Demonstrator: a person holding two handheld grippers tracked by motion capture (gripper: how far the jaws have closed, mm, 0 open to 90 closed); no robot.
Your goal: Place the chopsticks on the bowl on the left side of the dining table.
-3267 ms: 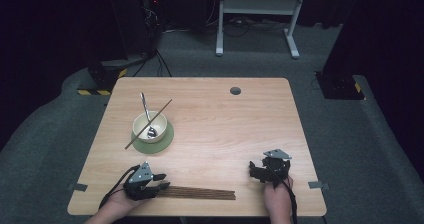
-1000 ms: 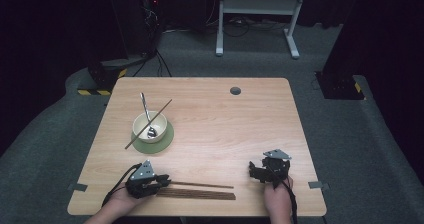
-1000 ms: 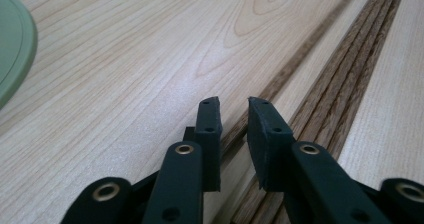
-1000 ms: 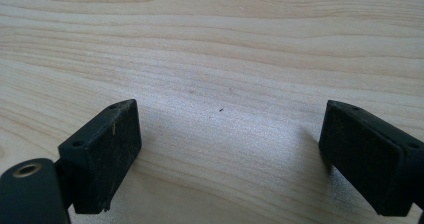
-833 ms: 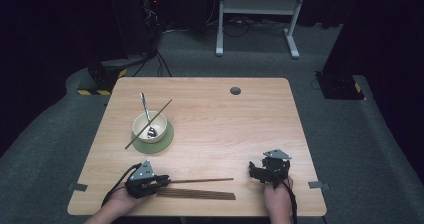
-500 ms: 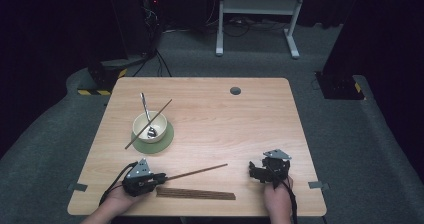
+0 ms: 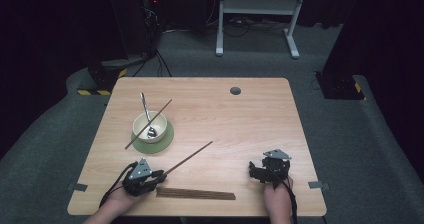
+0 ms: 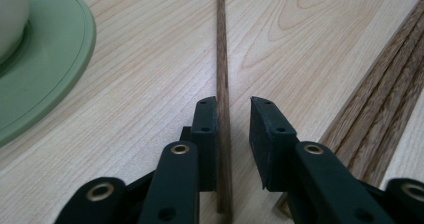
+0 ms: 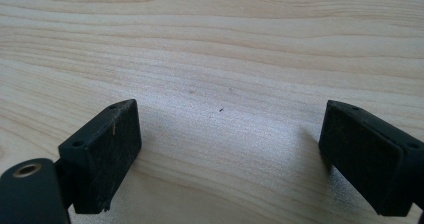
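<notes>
Chopstick (image 7: pixel 190 156): being held at its near end by the left gripper (image 7: pixel 161 175) close to the near-left corner of the worktop (image 7: pixel 250 119), slanting away toward the worktop's middle, free end pointing to the far-right. In the left gripper view, fingers (image 8: pixel 207 129) closing narrowly on the chopstick (image 8: pixel 222 84), one pad touching it, a thin gap showing beside the other.

Right gripper (image 7: pixel 256 170): resting near the near-right corner, fingers (image 9: pixel 107 144) standing wide apart over bare wood, gripping nothing.

Progress, judged: appearing to be early in moving sticks to the bowl (image 7: pixel 142 129). One stick (image 7: pixel 160 111) already lying across its rim; one in hand; bundle (image 7: pixel 195 194) along the near edge remaining.

Count: one bowl, one green saucer (image 7: pixel 167 140) under it, one spoon (image 7: pixel 144 104) standing in it, two separate chopsticks, one bundle, number in it not being readable.
</notes>
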